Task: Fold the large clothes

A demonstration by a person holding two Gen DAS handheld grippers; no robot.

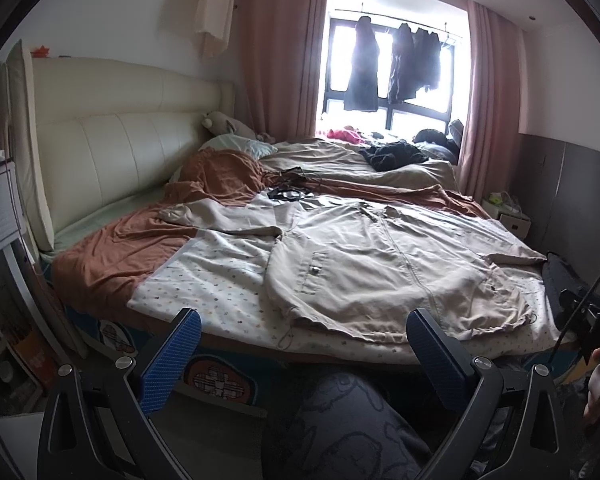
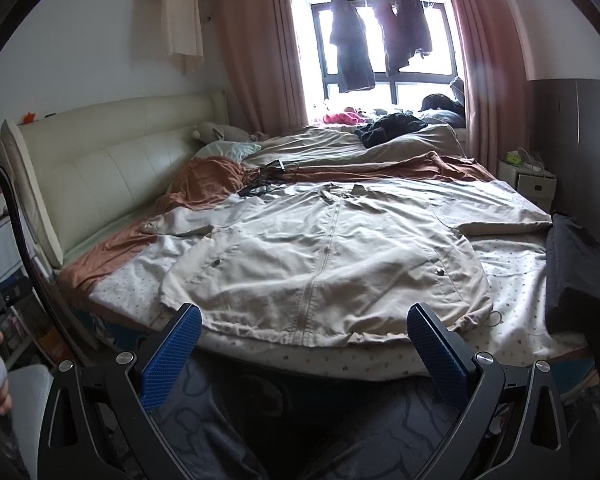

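Observation:
A large beige zip-front jacket (image 1: 384, 264) (image 2: 328, 256) lies spread flat, front up, on the dotted sheet (image 1: 208, 280) (image 2: 512, 272) of the bed, sleeves out to both sides and hem toward me. My left gripper (image 1: 304, 320) hovers open before the bed's near edge, below the jacket's hem, holding nothing. My right gripper (image 2: 304, 316) is open too, its blue pads (image 2: 172, 356) level with the hem, not touching the cloth. The right gripper also shows at the right edge of the left wrist view (image 1: 592, 320), in a hand.
A rust-brown blanket (image 1: 220, 184) and beige duvet (image 2: 340, 144) lie behind the jacket, with dark cables (image 2: 268, 176). A cream headboard (image 1: 112, 136) is left, a dark garment (image 2: 576, 268) at the bed's right edge. My patterned trouser legs (image 1: 348, 432) are below.

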